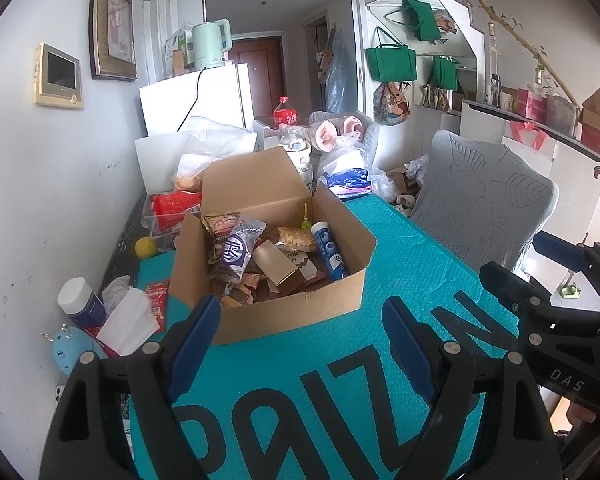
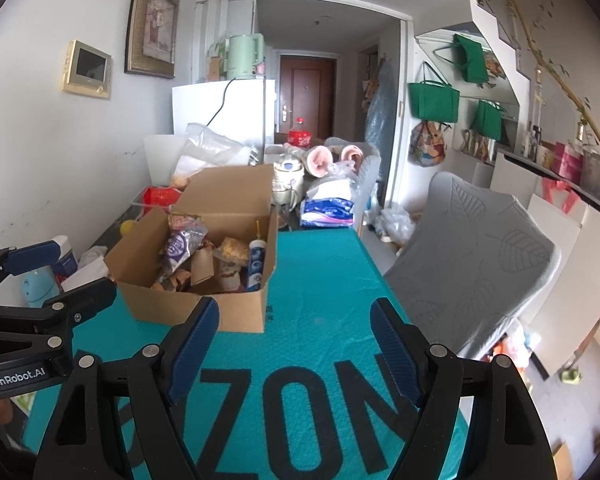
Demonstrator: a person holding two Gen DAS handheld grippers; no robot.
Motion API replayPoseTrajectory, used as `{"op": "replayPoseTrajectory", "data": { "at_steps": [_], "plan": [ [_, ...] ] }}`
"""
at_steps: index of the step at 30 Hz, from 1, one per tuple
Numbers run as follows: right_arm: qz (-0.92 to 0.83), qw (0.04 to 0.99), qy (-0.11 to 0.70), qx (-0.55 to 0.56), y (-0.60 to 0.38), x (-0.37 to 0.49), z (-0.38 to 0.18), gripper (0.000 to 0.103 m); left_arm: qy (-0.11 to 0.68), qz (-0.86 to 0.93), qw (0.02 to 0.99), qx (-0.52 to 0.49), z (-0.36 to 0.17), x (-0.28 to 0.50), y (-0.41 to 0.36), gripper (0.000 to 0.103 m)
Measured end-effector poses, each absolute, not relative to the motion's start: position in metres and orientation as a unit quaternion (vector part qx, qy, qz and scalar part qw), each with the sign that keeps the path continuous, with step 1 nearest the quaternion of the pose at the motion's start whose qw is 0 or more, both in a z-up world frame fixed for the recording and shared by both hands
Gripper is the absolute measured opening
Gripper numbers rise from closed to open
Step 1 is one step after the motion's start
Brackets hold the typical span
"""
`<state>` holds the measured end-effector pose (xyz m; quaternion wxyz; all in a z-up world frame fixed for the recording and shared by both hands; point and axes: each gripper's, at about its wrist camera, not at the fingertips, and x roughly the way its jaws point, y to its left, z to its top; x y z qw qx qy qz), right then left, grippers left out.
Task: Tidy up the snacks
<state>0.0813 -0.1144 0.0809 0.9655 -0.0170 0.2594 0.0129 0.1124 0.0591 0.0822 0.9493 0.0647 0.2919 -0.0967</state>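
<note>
Left wrist view: left tool (image 1: 300,344) spread, nothing held. Cardboard box (image 1: 300,316) of snacks sits near counter's (image 1: 404,248) far-left corner. Purple packet (image 1: 231,256) judged light, crinkly, slippery; best pinched at top seam.

Right wrist view: right tool (image 2: 296,344) spread, empty. Blue tube (image 2: 257,264) judged rigid; gripped mid-body.

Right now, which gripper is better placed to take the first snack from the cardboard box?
Probably the left gripper: the cardboard box lies straight ahead between its open fingers. The right gripper, also open and empty, sees the box off to its left.
</note>
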Motion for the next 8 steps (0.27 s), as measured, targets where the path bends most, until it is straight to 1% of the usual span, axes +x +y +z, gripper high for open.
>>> {"op": "replayPoseTrajectory", "data": {
  "at_steps": [3, 5, 8],
  "plan": [
    [0.014, 0.965, 0.261, -0.017, -0.1137, 0.0792, 0.0804, 0.079, 0.291, -0.091, 0.950, 0.064, 0.0798, 0.1121, 0.0611, 0.083],
    [0.014, 0.965, 0.260, -0.016, -0.1125, 0.0780, 0.0801, 0.083, 0.293, -0.090, 0.950, 0.062, 0.0785, 0.1124, 0.0618, 0.083],
    [0.014, 0.965, 0.262, -0.018, -0.1114, 0.0782, 0.0795, 0.083, 0.296, -0.098, 0.948, 0.057, 0.0766, 0.1132, 0.0650, 0.083]
  ]
}}
